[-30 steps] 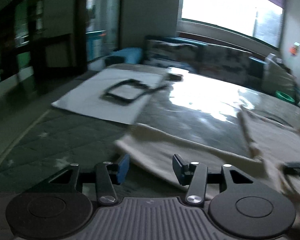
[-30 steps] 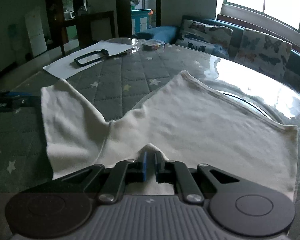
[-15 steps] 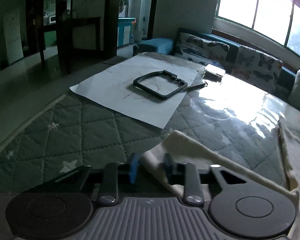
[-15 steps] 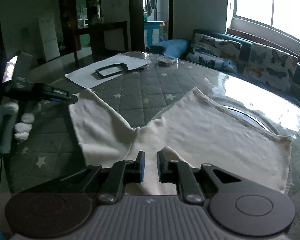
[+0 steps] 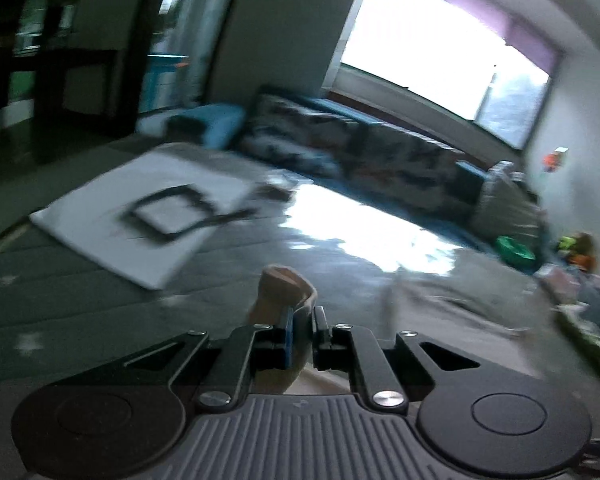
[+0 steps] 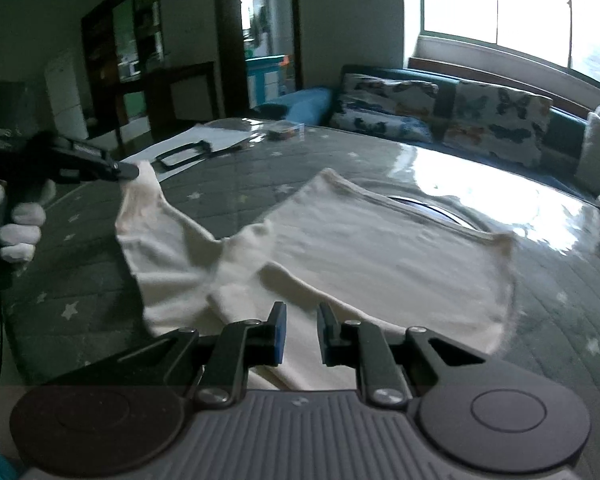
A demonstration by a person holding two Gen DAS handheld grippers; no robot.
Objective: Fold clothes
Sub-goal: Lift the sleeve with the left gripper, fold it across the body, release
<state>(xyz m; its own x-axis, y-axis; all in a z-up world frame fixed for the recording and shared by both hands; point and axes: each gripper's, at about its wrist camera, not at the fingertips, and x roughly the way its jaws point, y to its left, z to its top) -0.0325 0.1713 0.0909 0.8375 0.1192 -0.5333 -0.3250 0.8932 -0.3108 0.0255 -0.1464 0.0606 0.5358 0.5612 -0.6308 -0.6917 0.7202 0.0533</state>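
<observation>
A cream garment (image 6: 380, 248) lies spread on the quilted grey table cover (image 6: 228, 184). My left gripper (image 5: 302, 312) is shut on one corner of the cloth (image 5: 284, 284), which sticks up between the pads. The right wrist view shows that left gripper (image 6: 130, 170) holding the corner lifted off the table at the left, with a white-gloved hand (image 6: 20, 224) behind it. My right gripper (image 6: 302, 308) hovers over the garment's near edge. Its jaws are opening; cloth shows below the gap, and the pads do not press on it.
A white paper sheet (image 5: 112, 216) with a black rectangular frame (image 5: 168, 216) lies at the table's far left. A small box (image 6: 286, 132) sits near the far edge. A sofa with patterned cushions (image 6: 460, 116) runs behind the table under the window.
My left gripper went from open to shut on the garment's corner and raised it. My right gripper let go of the cloth fold, its jaws parted, and it drew back a little.
</observation>
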